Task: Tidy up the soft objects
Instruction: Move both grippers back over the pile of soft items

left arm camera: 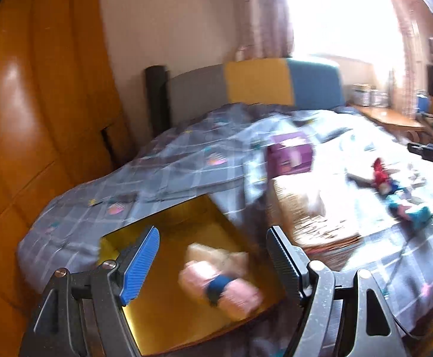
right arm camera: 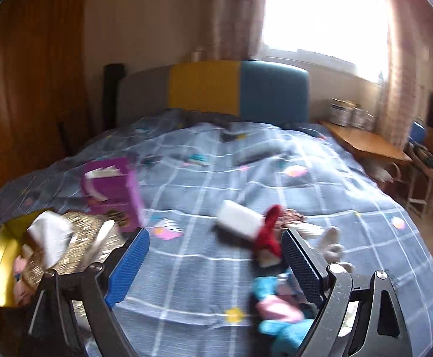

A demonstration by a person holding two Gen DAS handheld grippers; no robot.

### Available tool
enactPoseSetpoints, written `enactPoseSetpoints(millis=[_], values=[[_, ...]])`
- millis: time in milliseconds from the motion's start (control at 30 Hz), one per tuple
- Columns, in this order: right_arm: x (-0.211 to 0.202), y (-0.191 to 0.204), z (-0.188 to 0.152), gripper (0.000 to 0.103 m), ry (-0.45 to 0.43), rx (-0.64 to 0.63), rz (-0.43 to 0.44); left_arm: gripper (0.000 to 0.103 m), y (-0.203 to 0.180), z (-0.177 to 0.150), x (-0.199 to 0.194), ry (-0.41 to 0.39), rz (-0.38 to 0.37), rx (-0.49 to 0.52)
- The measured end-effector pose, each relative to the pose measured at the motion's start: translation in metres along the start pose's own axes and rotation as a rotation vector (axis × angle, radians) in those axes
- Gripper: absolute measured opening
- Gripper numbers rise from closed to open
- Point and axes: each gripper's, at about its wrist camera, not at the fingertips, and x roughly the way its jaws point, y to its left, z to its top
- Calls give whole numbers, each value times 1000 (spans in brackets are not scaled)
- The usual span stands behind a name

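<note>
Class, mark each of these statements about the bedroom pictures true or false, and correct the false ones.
1. A pink soft toy lies inside the yellow box. True.
2. The left gripper is clamped on the toy. False: its jaws stand open, holding nothing.
3. A purple box stands on the bed. True.
4. The right gripper holds the red toy. False: it is open and empty; the toy lies on the bed.
5. The headboard is all red. False: grey, yellow and blue.

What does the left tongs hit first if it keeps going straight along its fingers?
Most likely the pink soft toy lying in the yellow box: it sits right between the open left tongs, low in view. Blur leaves the depth unclear.
</note>
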Motion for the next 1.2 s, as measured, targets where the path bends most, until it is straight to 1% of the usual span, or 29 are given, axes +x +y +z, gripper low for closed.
enactPoseSetpoints(millis=[133,233,300,367,400,433,500,567,600,700,800,833,900,1000,1067,1133,1200], values=[[6,-69,-3,94,-15,139,-147,76,-32,22,8,9,-121,38],[11,-118,-12,94,0,253,-258,75,-62,39,22,59,-242,57],[13,-148,-22,94,7,345,-305,75,-85,50,33,91,-306,71],[13,-172,-33,94,23,451,-334,75,-107,58,44,126,-351,88],[14,-182,-36,94,36,510,-330,75,-120,62,52,155,-377,88],[13,-190,-38,94,30,565,-320,75,-133,65,59,182,-405,89],[12,-198,-42,94,35,610,-321,74,-161,73,69,198,-452,112],[11,-203,-45,94,42,645,-306,71,-188,76,74,203,-466,142],[11,-206,-46,94,46,660,-294,67,-197,78,79,213,-483,143],[14,-204,-46,94,49,672,-277,56,-232,83,112,301,-535,134],[14,-201,-46,94,42,674,-255,44,-262,84,141,367,-555,138],[13,-200,-46,94,38,671,-250,42,-272,84,151,383,-564,140],[13,-199,-45,94,31,668,-237,41,-291,85,170,409,-578,143],[13,-199,-45,94,32,668,-218,41,-316,92,190,414,-587,162],[14,-200,-46,94,35,678,-200,41,-334,96,206,437,-604,165],[15,-201,-47,94,39,689,-189,41,-350,97,223,458,-601,176],[16,-203,-48,94,45,704,-172,41,-362,97,239,490,-608,164]])
